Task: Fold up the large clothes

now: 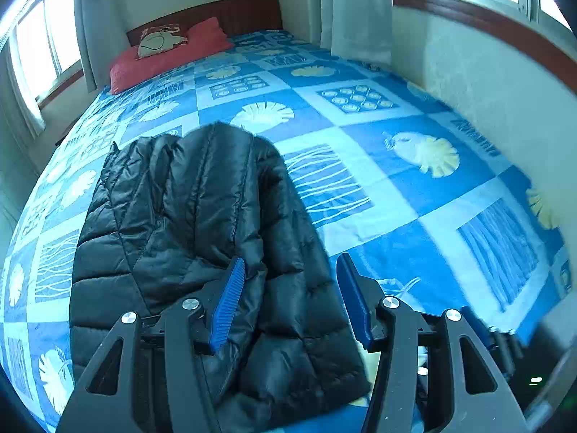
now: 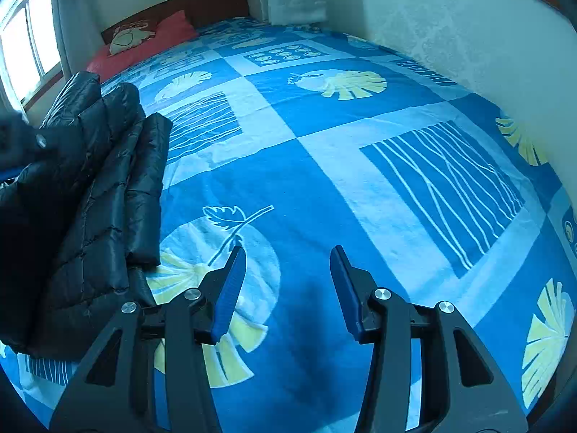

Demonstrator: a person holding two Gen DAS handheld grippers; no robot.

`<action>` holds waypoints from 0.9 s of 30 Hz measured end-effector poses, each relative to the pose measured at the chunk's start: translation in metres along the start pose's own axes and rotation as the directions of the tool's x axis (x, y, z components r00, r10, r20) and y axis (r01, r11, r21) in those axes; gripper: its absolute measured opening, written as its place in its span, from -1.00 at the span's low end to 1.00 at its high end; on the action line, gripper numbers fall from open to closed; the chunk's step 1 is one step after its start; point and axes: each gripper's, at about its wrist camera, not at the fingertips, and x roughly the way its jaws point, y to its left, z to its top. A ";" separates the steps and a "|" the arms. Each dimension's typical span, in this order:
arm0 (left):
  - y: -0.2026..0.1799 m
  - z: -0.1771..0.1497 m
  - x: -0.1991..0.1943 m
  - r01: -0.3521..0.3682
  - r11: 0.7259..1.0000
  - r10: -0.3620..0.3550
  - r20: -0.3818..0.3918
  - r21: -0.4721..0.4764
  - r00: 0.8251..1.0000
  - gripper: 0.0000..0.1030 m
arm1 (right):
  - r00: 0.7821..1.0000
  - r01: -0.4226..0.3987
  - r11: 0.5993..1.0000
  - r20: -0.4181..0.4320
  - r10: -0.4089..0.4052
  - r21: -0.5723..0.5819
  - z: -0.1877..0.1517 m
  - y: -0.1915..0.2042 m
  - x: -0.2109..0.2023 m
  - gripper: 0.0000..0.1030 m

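Black and glossy, the puffer jacket (image 1: 202,238) lies bunched on the bedspread (image 1: 414,187), quilted in shiny ribs, layers doubled over each other with a rounded hump at its far end. Nearest, the left gripper (image 1: 290,299) hangs above its near right edge, fingers spread and holding nothing. The right gripper (image 2: 288,288) is likewise parted over bare bedspread, jacket to its left. Far off, a red pillow (image 1: 162,61) rests against the headboard (image 1: 234,14).

Black tool (image 1: 290,270), blue ribbed pads (image 1: 229,297), silver screws.
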 end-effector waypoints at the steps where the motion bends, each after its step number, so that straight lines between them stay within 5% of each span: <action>1: -0.002 0.002 -0.009 0.044 0.999 -0.044 0.012 -0.005 0.999 0.03 | 1.000 0.003 1.000 0.000 -0.003 0.000 0.000 0.000 -0.001 -0.06; 6: -0.010 0.005 -0.048 0.080 0.995 -0.085 0.089 0.061 0.992 0.04 | 1.000 0.010 1.000 0.012 -0.010 -0.013 0.003 0.003 -0.010 -0.06; 13: 0.031 0.002 -0.069 0.070 0.998 -0.070 0.114 0.004 0.991 0.04 | 0.999 0.004 0.998 0.045 -0.001 -0.060 0.009 0.026 -0.028 -0.06; 25: 0.166 -0.016 -0.079 -0.078 0.976 0.108 0.138 -0.206 0.985 0.04 | 0.991 -0.077 0.991 0.098 0.088 -0.110 0.034 0.082 -0.060 -0.05; 27: 0.191 -0.026 -0.071 -0.113 0.964 0.144 0.115 -0.241 0.983 0.04 | 0.987 -0.111 0.989 0.109 0.121 -0.099 0.041 0.091 -0.067 0.14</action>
